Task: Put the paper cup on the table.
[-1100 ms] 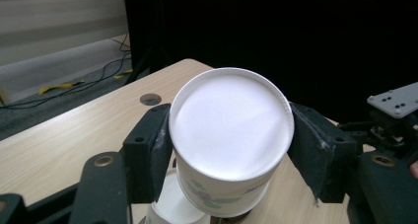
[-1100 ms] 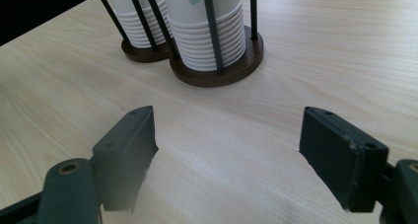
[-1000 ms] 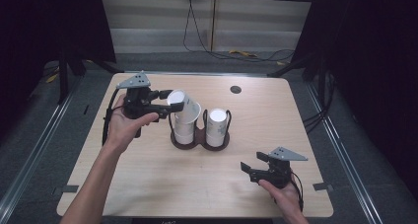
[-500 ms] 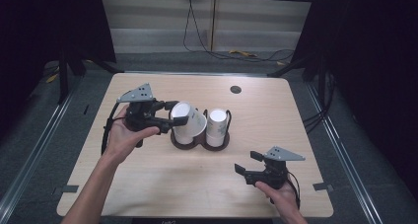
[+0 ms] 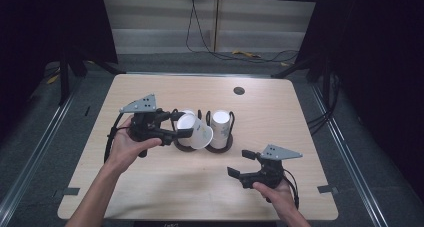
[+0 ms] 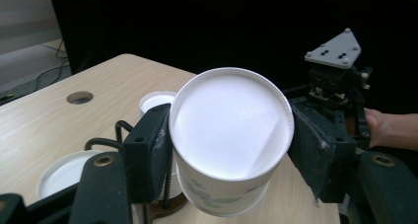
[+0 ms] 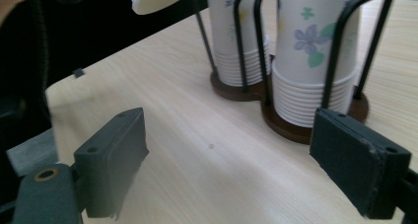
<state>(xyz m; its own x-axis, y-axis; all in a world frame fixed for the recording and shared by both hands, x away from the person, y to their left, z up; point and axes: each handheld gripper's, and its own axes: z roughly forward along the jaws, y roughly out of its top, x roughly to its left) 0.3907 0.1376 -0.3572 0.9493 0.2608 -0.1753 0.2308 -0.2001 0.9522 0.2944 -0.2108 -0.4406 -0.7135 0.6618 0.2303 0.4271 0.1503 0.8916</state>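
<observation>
Since the earlier frames, the paper cup (image 5: 194, 130) has been lowered and tipped by the left gripper (image 5: 176, 126), which is clamped on its sides just in front of the wire holder (image 5: 220, 146) of stacked cups (image 7: 315, 71). Its long axis lies nearly level, closed base toward the hand, so it can presumably be carried clear. The right gripper (image 5: 239, 164) is held apart, empty, low over the surface (image 5: 300, 107).

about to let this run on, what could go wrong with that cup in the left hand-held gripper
1. The left hand-held gripper squeezes the thin paper cup near its closed end; the wall could buckle or the cup could slip out.
2. The cup hangs tilted just over the wire cup holder; swinging it could snag a wire or nudge the cup stacks.
3. The right hand-held gripper is open near the holder and might bump it.
</observation>
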